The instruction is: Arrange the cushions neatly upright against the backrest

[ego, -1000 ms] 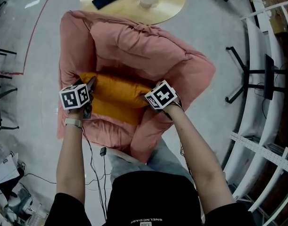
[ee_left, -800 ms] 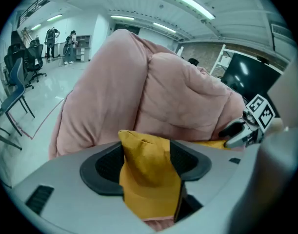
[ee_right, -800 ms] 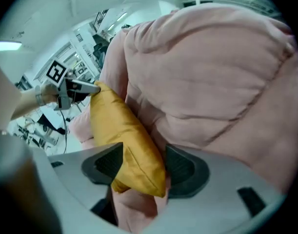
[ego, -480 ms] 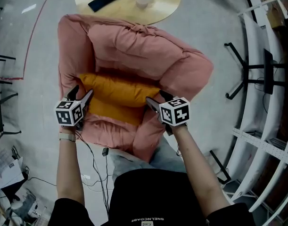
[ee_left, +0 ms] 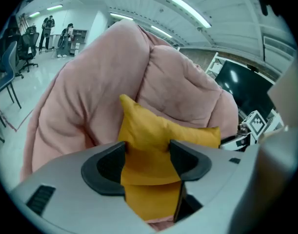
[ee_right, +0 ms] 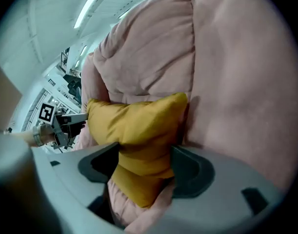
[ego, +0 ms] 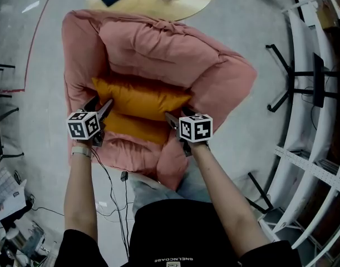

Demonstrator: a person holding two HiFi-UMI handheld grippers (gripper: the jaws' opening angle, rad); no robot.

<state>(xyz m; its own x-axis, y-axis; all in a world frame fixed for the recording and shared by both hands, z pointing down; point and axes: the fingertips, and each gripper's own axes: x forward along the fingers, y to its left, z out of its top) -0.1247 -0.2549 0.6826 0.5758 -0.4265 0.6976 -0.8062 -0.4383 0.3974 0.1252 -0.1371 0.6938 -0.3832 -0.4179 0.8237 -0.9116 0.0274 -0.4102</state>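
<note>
**A:** How is the left gripper (ee_left: 148, 154) set?

**B:** Its jaws have just been opening and now stand about as wide as they go. One end of the orange cushion (ego: 142, 98) fills the gap between them, but the pads aren't pinching the cloth.

**A:** And the right gripper (ee_right: 145, 161)?

**B:** Much the same. Its jaws have just been opening too and are wide now, with the cushion's other end bulging loosely between them. Nothing is clamped.

**A:** So the cushion sits between the pair?

**B:** Yes, it reaches from one gripper across to the other, straight ahead of both sets of jaws, up on its long edge. Just beyond it is the backrest (ego: 158, 43) of the pink armchair (ego: 131, 150), and the cushion leans on that.

**A:** Anything below it?

**B:** More orange cloth (ego: 137, 129), lower and nearer the grippers. I can't tell whether it's a second cushion or a fold.

**A:** And to the sides?

**B:** One armrest (ego: 75, 65) lies outside the left gripper, and the other armrest (ego: 228, 85) is close beside the right one
</note>
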